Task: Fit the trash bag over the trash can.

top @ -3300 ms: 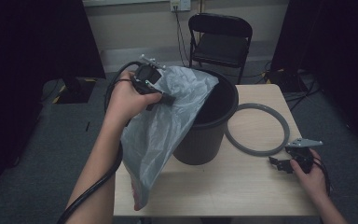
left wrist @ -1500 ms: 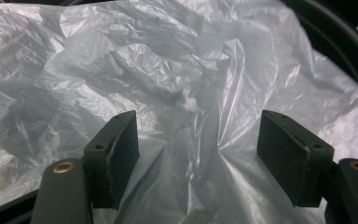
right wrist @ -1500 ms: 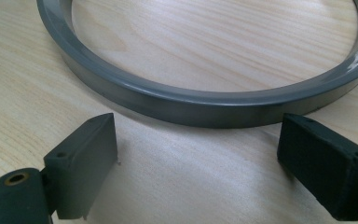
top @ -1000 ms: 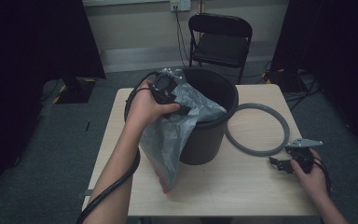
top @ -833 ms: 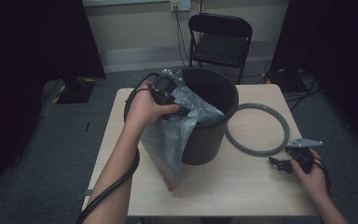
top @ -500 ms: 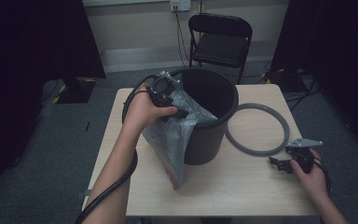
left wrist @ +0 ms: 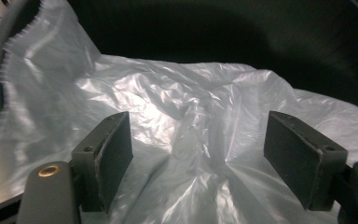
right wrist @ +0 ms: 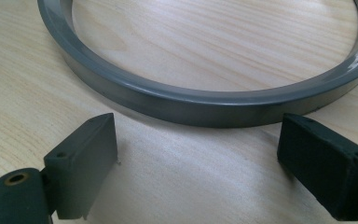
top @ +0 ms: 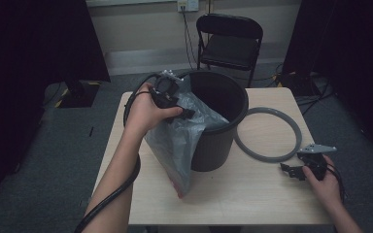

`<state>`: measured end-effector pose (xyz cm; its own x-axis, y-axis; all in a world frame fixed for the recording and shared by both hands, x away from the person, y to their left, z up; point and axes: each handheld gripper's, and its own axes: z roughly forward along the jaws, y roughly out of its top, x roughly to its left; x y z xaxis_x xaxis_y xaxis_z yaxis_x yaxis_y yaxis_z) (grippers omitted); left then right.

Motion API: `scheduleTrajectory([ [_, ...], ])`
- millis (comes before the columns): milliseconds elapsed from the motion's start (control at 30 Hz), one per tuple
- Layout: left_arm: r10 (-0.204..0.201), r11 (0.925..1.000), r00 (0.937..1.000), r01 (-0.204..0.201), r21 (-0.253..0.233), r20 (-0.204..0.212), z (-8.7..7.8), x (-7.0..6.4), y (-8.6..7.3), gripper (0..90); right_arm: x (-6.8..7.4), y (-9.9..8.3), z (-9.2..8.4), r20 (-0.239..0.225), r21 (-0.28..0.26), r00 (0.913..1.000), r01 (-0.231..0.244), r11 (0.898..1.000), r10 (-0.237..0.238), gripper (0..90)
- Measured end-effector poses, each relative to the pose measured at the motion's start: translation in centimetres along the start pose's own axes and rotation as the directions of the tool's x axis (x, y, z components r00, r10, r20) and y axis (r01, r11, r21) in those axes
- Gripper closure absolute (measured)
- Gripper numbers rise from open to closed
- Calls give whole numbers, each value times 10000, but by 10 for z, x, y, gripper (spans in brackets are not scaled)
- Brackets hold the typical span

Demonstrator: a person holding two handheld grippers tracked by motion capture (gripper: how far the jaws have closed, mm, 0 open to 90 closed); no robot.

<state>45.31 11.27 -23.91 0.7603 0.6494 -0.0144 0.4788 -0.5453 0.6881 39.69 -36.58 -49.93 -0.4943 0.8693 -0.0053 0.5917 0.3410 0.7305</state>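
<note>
A black bin (top: 237, 116) stands in the middle of the table. A translucent grey plastic bag (top: 175, 145) drapes over its near-left rim and hangs down the outside to the tabletop. My left gripper (top: 188, 114) is at that rim, pointing into the bin (left wrist: 214, 32). Its jaws stand open, with crumpled bag (left wrist: 168, 107) bunched between them and the pads (left wrist: 116, 154) not pressing it. My right gripper (top: 287, 171) rests open at the table's right front, just short of the grey ring (right wrist: 191, 105), which lies flat to the right of the bin.
The grey ring (top: 267, 158) sits beside the bin on the wooden table (top: 252, 204). A black folding chair (top: 230, 39) stands behind the table. The left gripper's cable trails off the table's left edge.
The left hand has brought the bag down from above the bin to its left rim, and the hanging part has drawn in towards the bin. The right hand has not moved.
</note>
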Motion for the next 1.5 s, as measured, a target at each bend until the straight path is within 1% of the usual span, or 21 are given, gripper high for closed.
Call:
scheduleTrajectory([
  [167, 4, 9998, 9999, -6, -194, -109, -15, 2, 0, 230, 0, 0, 0, 2, 2, 10000, 2, 10000, -2, 113],
  [233, -32, 9999, 9999, 30, -148, -159, -20, 4, -2, 225, 0, 0, 0, 1, -1, 10000, 1, 10000, -1, 113],
  [333, 45, 9997, 9995, -52, -224, -314, -28, 7, -6, 224, 0, 0, 0, 2, 1, 10000, 2, 10000, -2, 113],
  [500, -83, 9988, 9987, 59, -491, -504, -42, 14, -16, 223, 0, 0, 0, 2, -1, 10000, 3, 10000, -3, 113],
  [600, -94, 9987, 9977, 61, -498, -672, -47, 18, -22, 219, 0, 0, 0, 2, -1, 10000, 2, 10000, -2, 113],
  [667, -222, 9978, 9977, 182, -631, -637, -51, 21, -27, 214, 0, 0, 0, 4, 0, 10000, 0, 10000, 0, 113],
  [767, -410, 9963, 9980, 371, -777, -489, -51, 23, -33, 211, 0, 0, 0, 2, 1, 10000, -1, 10000, 1, 113],
  [933, -437, 9957, 9985, 407, -836, -338, -47, 22, -34, 212, 0, 0, 0, 3, 1, 10000, 0, 10000, 0, 113],
  [1067, -321, 9970, 9994, 310, -708, -137, -41, 18, -31, 230, 0, 0, 0, 3, 0, 10000, 2, 10000, -2, 113],
  [1133, -261, 9974, 9995, 248, -673, -183, -39, 17, -31, 237, 0, 0, 0, 3, 1, 10000, 1, 10000, -1, 113],
  [1233, -292, 9972, 9994, 277, -689, -199, -38, 16, -32, 245, 0, 0, 0, 1, 0, 10000, 3, 10000, -3, 113],
  [1300, -248, 9970, 9992, 224, -737, -316, -38, 16, -32, 268, 0, 0, 0, 2, 0, 10000, 1, 10000, -1, 113],
  [1367, -318, 9969, 9989, 292, -727, -342, -38, 15, -33, 284, 0, 0, 0, 2, 3, 10000, 0, 10000, 0, 113],
  [1500, -250, 9982, 9977, 215, -551, -627, -39, 13, -30, 328, 0, 0, 0, 3, 2, 10000, 1, 10000, -1, 113],
])
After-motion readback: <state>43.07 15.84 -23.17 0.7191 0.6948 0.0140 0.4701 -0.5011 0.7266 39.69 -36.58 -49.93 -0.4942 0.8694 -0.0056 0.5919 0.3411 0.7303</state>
